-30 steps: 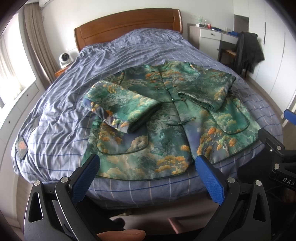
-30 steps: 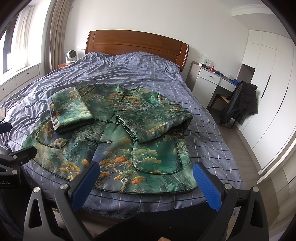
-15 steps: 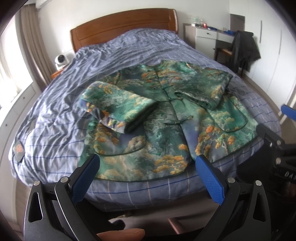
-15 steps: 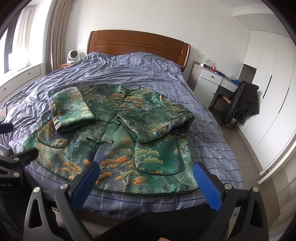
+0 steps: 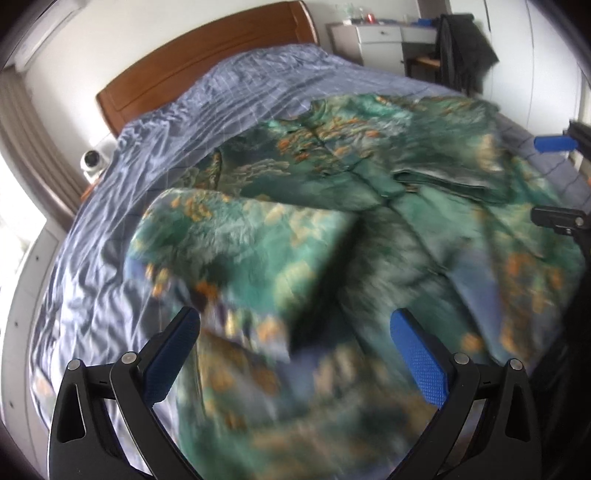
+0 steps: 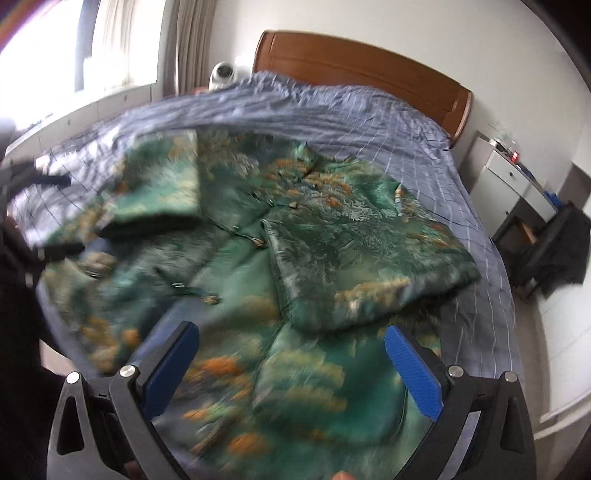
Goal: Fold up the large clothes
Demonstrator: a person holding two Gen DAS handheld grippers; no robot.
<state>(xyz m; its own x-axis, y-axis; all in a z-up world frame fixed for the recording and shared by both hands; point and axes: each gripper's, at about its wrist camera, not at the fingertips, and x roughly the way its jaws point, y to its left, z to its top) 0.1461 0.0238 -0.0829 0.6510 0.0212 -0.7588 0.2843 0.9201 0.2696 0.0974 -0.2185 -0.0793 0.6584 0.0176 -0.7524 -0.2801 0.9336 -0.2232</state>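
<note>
Two grippers are mine, one in each hand, and both stand with their blue-padded fingers spread wide and nothing between them. My left gripper (image 5: 293,345) hangs over the near left part of the green brocade jacket with orange and cream tree pattern (image 5: 369,236), above the hem area below the folded left sleeve (image 5: 236,254). My right gripper (image 6: 291,356) hangs over the near right part of the same jacket (image 6: 240,280), just in front of the folded right sleeve (image 6: 354,269).

Jacket position: it lies front up and spread flat on the blue-grey checked bed cover (image 6: 388,122), collar toward the brown wooden headboard (image 6: 354,70), hem toward me. Both sleeves are folded inward across the chest, each resting on the jacket body. The front closure runs down the middle between them.

Near portions of both views are blurred, so I cannot tell whether either set of fingertips touches the cloth.

Surroundings: a white round device (image 6: 223,72) stands beside the headboard, and a dark garment (image 5: 465,48) hangs over a chair by the white desk (image 5: 384,35).
</note>
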